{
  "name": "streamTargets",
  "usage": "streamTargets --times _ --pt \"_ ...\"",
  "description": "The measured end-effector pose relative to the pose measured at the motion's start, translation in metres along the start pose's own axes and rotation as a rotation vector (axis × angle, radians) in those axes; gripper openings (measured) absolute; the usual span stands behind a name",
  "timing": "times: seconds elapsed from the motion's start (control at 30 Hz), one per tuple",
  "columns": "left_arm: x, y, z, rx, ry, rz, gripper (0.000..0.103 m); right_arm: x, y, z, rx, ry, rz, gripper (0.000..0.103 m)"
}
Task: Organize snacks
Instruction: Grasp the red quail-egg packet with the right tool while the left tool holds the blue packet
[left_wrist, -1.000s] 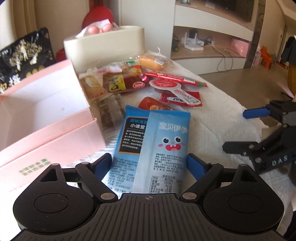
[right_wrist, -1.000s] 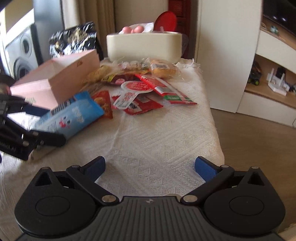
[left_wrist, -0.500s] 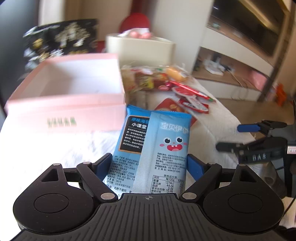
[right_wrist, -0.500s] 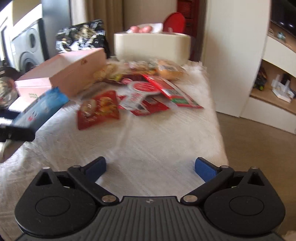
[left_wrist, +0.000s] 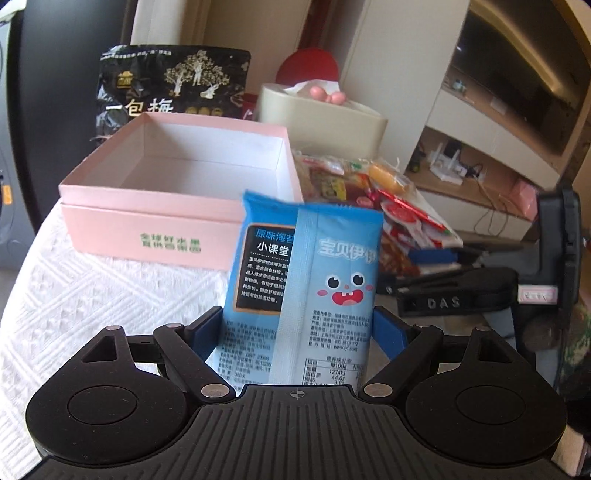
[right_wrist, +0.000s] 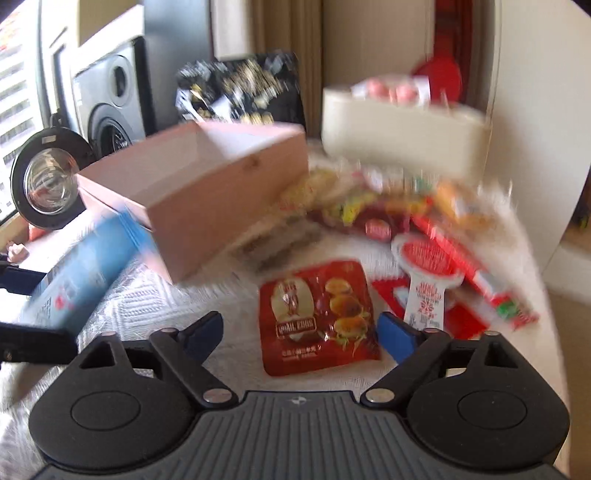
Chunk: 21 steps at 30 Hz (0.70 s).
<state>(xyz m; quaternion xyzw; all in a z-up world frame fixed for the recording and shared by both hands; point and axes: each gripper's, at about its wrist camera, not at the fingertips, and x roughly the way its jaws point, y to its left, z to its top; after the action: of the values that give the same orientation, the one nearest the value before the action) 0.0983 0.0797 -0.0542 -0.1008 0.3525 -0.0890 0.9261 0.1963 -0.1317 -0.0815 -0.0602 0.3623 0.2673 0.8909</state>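
Left wrist view. Left tool (left_wrist: 297, 328) pinching one light-blue snack packet (left_wrist: 314, 280), cartoon face on its front, standing upright between the two blue pads (left_wrist: 389, 332). One pink box (left_wrist: 147, 225), lid off and inside bare, just beyond the packet on the white cloth of the bench (left_wrist: 74, 302). One black bag with gold print (left_wrist: 170, 85) behind the pink box. One cream tub (left_wrist: 317, 122) behind and right of the pink box, something pink poking from its top. Heap of mixed snack packets (left_wrist: 369, 188) right of the pink box; count not readable from here. Right tool (left_wrist: 417, 273) low over the heap's near edge, right of the blue packet.

Right wrist view, blurred. Right tool (right_wrist: 299, 332) spread, jaws just been closing; one red quail-egg pouch (right_wrist: 317, 317) lying flat on the bench (right_wrist: 221, 295) between the two pads, neither pad seen pressing it. One white-and-red paddle-shaped packet (right_wrist: 424, 273) just right of the pouch, near the right pad. One long red stick packet (right_wrist: 476, 273) further right. Smeared pile behind the pouch, not countable. Pink box (right_wrist: 207, 192) left of the pile; blue packet (right_wrist: 88, 269) at the box's near left corner, in the left tool (right_wrist: 22, 310).
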Motion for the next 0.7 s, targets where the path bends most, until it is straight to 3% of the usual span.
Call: streamTargets --times 0.07,0.1,0.27,0.5,0.7 --pt "0.009 0.001 0.008 -0.016 -0.011 -0.02 0.09 -0.004 -0.009 -0.001 0.028 0.009 -0.004 0.069" --pt "0.013 0.0 0.011 -0.017 -0.015 -0.03 0.09 -0.008 -0.011 -0.002 0.02 0.017 -0.005 0.067" --pt "0.034 -0.011 0.026 -0.002 -0.028 -0.086 0.09 -0.035 -0.024 -0.021 0.038 0.037 -0.024 0.067" --pt "0.062 -0.013 0.046 -0.062 -0.039 -0.148 0.089 -0.053 -0.027 -0.041 0.065 0.037 -0.042 0.067" --pt "0.037 -0.026 0.038 0.021 0.021 -0.122 0.089 -0.06 -0.019 -0.045 0.054 0.054 0.0 0.07"
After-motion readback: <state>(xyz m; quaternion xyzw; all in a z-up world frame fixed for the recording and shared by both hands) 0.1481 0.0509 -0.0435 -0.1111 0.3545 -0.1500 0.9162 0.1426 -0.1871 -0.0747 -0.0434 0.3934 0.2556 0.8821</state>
